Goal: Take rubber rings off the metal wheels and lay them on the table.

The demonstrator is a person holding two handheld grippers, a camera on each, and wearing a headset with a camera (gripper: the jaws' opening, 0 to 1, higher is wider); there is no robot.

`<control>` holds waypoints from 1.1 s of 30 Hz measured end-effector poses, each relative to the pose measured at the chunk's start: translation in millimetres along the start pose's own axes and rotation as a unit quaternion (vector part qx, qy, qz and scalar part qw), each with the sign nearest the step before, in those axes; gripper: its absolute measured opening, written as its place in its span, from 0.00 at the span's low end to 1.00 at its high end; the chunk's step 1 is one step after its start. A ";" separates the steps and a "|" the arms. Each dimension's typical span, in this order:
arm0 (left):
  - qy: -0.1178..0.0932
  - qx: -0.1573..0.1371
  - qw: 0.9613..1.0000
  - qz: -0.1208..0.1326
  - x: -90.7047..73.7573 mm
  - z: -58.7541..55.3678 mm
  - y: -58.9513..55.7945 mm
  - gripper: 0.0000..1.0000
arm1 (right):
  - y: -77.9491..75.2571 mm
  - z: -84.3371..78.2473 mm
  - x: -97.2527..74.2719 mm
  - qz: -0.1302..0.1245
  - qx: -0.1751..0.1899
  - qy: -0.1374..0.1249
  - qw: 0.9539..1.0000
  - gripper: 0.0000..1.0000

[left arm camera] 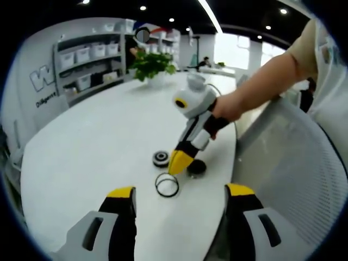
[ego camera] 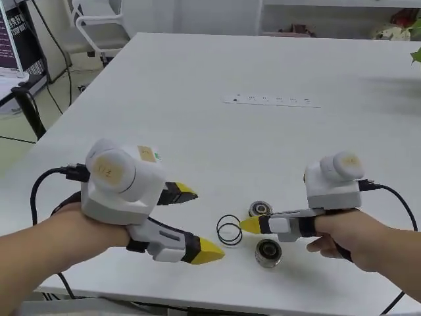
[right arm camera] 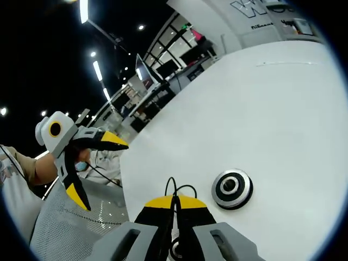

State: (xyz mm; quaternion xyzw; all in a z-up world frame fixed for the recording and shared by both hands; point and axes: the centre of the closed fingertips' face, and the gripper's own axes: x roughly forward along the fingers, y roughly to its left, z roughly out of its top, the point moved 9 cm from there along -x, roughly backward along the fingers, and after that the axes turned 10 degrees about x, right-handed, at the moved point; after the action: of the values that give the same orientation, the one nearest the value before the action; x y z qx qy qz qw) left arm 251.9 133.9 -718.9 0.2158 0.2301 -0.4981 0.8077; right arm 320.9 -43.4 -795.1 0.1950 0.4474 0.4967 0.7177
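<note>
Two thin black rubber rings lie overlapping on the white table, close to its near edge. My right gripper is shut, and its yellow tips pinch the rim of one ring. One metal wheel sits just behind the right gripper, a second wheel just in front of it. My left gripper hovers open to the left of the rings, holding nothing. In the left gripper view the rings lie ahead between its jaws, with the right gripper beyond.
A flush socket strip sits mid-table. A chair stands past the far left corner, and a potted plant at one end. The table's near edge runs just below the wheels; cables trail from both grippers.
</note>
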 end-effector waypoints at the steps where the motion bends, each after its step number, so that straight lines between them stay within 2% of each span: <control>1: 0.000 -0.001 1.000 0.000 0.0 -0.1 0.2 0.67 | -0.9 0.2 0.5 0.000 0.002 -0.001 1.000 0.00; 11: 0.001 -0.005 1.000 0.001 -0.3 -2.9 0.9 0.67 | -5.6 -3.9 4.3 -0.012 0.013 0.008 1.000 0.00; 33: 0.009 -0.007 1.000 -0.004 1.7 -5.4 -0.1 0.66 | -11.5 -6.9 4.9 -0.030 0.024 0.007 0.999 0.00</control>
State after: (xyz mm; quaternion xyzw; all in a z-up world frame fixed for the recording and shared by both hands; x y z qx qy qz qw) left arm 251.6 135.7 -724.3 0.2136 0.2423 -0.4977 0.8050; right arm 321.9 -45.1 -809.3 0.1950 0.4700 0.4654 0.7242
